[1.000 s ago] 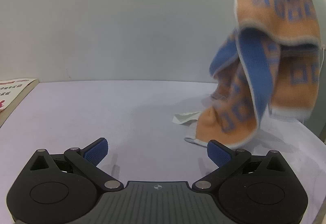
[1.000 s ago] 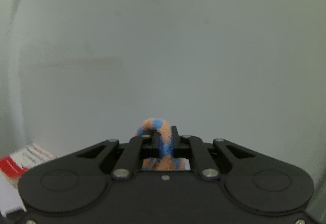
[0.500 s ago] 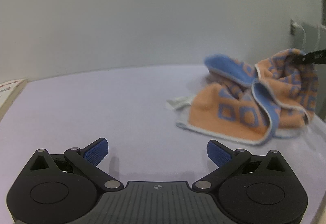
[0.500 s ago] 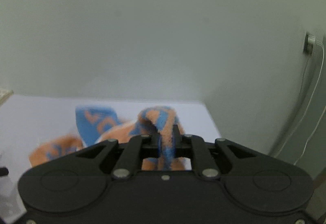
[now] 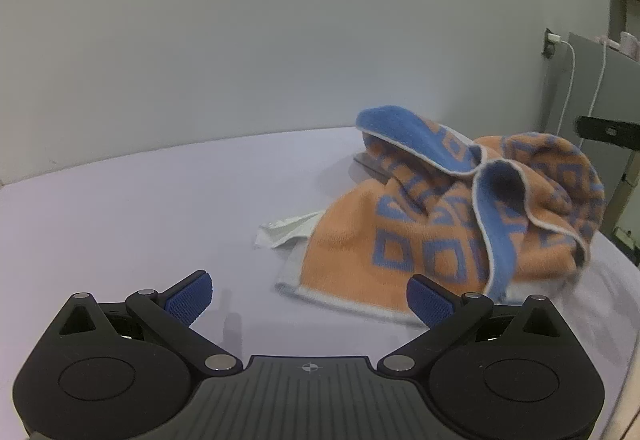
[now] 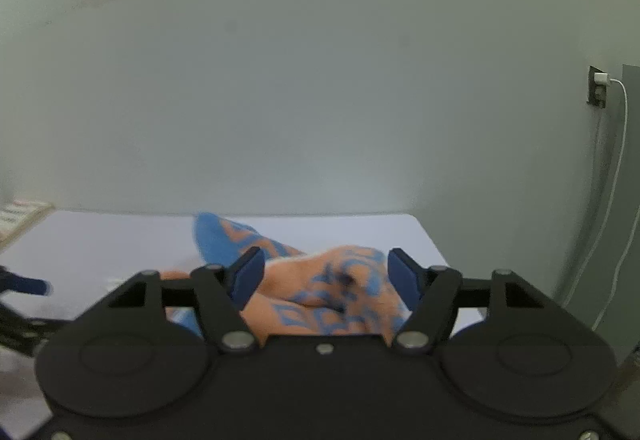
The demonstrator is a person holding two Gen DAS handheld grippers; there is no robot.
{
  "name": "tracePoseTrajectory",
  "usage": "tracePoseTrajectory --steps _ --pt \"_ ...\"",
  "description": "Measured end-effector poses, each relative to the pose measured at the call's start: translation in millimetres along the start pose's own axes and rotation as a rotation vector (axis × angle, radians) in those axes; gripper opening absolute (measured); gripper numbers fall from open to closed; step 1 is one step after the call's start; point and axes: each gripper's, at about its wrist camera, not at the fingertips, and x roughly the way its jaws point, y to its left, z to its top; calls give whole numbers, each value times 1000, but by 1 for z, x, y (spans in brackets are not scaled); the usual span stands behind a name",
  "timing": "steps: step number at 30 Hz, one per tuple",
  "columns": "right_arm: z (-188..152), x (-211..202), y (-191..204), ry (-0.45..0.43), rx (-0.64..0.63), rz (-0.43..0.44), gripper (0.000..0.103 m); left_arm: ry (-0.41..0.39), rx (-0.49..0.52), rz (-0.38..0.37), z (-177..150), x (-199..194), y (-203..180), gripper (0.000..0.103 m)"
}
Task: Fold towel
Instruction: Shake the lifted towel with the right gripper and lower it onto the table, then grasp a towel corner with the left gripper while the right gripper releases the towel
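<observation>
— Towel [image 5: 460, 224]: where is it lying?
— It is lying crumpled on the desk [image 5: 160, 216]. The right hand-held gripper [image 6: 326, 276] is opening around it; the left hand-held gripper [image 5: 310, 298] is staying apart, empty.

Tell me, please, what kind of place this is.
Probably a plain indoor workroom or test space, not a home laundry: a crumpled towel lies on a bare pale table against an empty wall, with a charger plugged into a socket.
</observation>
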Motion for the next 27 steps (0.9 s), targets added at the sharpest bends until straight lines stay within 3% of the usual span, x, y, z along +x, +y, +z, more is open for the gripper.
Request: tracePoseTrajectory --steps 4,12,16,18,21,23,25,27 --pt "-20 3 13 29 15 23 70 25 -1 -25 10 21 -3 103" --pt "-53 -17 1 104 53 47 70 44 39 -34 14 42 -12 99" --pt "-53 -41 -18 93 61 41 70 61 82 -35 11 50 -22 79" --pt "-46 -49 -19 87 72 46 70 51 109 -19 9 50 -28 76" --pt "-43 -58 -23 85 79 50 70 45 104 -40 10 48 -31 47" --pt "-43 -58 -20 88 83 53 70 43 107 -47 11 45 -32 22" --pt "-48 -58 -24 89 87 56 70 38 119 -34 12 41 -34 11" --pt "-52 -49 -28 93 93 54 70 22 133 -8 12 36 -35 10"
